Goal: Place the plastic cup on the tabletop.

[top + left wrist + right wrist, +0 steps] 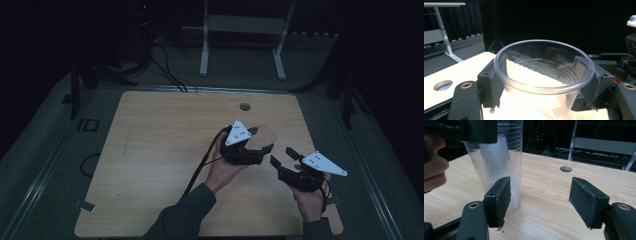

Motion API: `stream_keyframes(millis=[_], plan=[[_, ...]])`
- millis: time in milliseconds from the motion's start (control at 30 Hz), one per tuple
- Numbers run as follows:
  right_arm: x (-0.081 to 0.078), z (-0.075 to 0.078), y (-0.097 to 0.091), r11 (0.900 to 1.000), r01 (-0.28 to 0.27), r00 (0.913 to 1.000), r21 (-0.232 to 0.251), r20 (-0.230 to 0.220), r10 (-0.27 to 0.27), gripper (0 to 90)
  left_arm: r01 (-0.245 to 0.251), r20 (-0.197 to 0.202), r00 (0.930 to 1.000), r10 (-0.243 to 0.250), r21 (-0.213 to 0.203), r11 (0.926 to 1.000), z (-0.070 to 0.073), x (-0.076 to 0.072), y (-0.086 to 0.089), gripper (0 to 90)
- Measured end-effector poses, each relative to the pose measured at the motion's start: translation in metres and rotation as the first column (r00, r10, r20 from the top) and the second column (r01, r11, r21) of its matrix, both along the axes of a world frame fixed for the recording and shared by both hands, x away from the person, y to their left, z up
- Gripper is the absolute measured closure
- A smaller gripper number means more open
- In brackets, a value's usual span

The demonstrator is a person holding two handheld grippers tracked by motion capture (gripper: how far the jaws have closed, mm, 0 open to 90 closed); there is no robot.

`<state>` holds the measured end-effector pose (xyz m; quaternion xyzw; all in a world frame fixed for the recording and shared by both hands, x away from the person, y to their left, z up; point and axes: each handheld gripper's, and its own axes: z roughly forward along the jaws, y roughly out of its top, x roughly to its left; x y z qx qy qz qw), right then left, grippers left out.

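Observation:
A clear plastic cup (pixel 263 135), ribbed and seemingly with more cups nested inside, stands upright right of the table's middle. My left gripper (pixel 260 147) is shut on it near the rim. In the left gripper view the black pads (pixel 496 85) press both sides of the cup (pixel 541 75). My right gripper (pixel 282 156) hovers just to the cup's right, open and holding nothing. In the right gripper view its jaws (pixel 541 202) stand wide apart, the left pad (pixel 500 200) is close in front of the cup's lower wall (pixel 496 157), and the cup's base rests on the wood.
The light wooden table (pixel 165 150) has a round cable hole (pixel 244 106) at its far edge. A white desk frame (pixel 245 30) and cables (pixel 170 75) lie on the floor beyond. The left gripper's cable (pixel 200 165) trails over the table toward the front edge.

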<state>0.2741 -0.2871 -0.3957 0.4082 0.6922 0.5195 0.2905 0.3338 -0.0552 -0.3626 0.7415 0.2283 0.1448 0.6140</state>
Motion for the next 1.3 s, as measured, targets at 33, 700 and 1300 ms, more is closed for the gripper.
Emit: stream_keyframes(millis=[33,700,1300], plan=[[0.000,0.000,0.000,1.0000,0.001,1.0000,0.000,0.001,-0.001,33.4,-0.001,0.000,1.0000,0.001,0.000,1.0000,-0.001,0.000,0.000,28.7],[-0.002,0.002,-0.004,0.9997,0.017,0.9998,0.016,0.008,-0.017,33.4,-0.003,0.002,1.0000,0.003,0.008,1.0000,-0.008,-0.003,0.000,28.6],[-0.002,0.005,-0.010,0.9991,0.035,0.9992,0.022,0.017,-0.035,33.4,-0.003,0.011,0.9999,0.003,-0.001,1.0000,-0.016,-0.005,0.000,28.7]])
